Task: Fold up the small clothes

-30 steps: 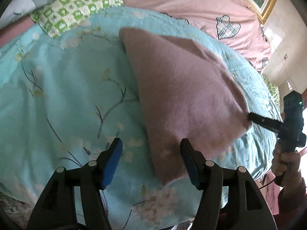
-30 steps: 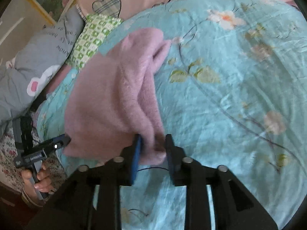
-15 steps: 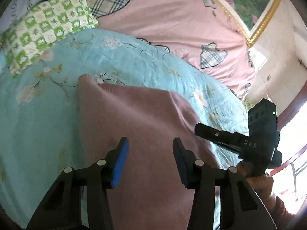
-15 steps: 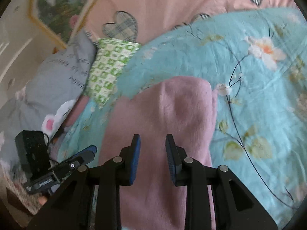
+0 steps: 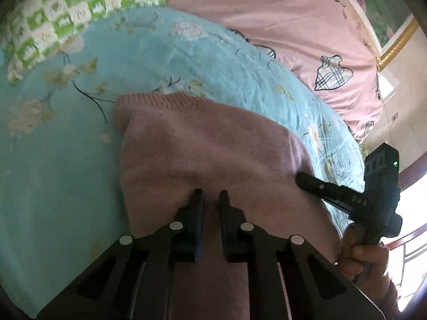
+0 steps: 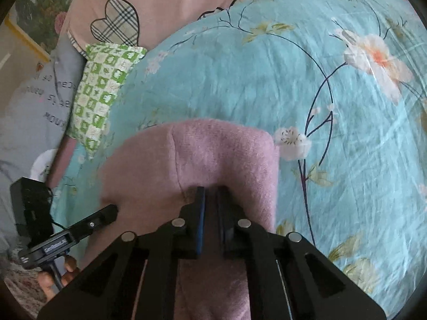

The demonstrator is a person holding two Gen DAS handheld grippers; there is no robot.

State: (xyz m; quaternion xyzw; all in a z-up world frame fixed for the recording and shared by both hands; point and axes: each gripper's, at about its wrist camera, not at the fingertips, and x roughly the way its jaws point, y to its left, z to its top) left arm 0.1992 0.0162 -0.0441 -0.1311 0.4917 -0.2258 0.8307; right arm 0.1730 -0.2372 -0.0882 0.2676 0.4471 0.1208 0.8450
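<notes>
A pink knitted garment lies on the turquoise floral bedspread, its ribbed hem at the far edge. My left gripper is shut on the garment's near edge. The right gripper shows in the left wrist view, touching the garment's right side. In the right wrist view the same garment is bunched up over the jaws, and my right gripper is shut on its near fold. The left gripper shows in the right wrist view at lower left, at the garment's left edge.
A green checked pillow and a pink quilt with plaid hearts lie behind the bedspread. A grey printed pillow sits at the far left. A gold-framed picture hangs on the wall.
My left gripper, open a second ago, has moved over the garment and shut on its near edge. My right gripper stayed shut on the garment, and both moved forward over it.
</notes>
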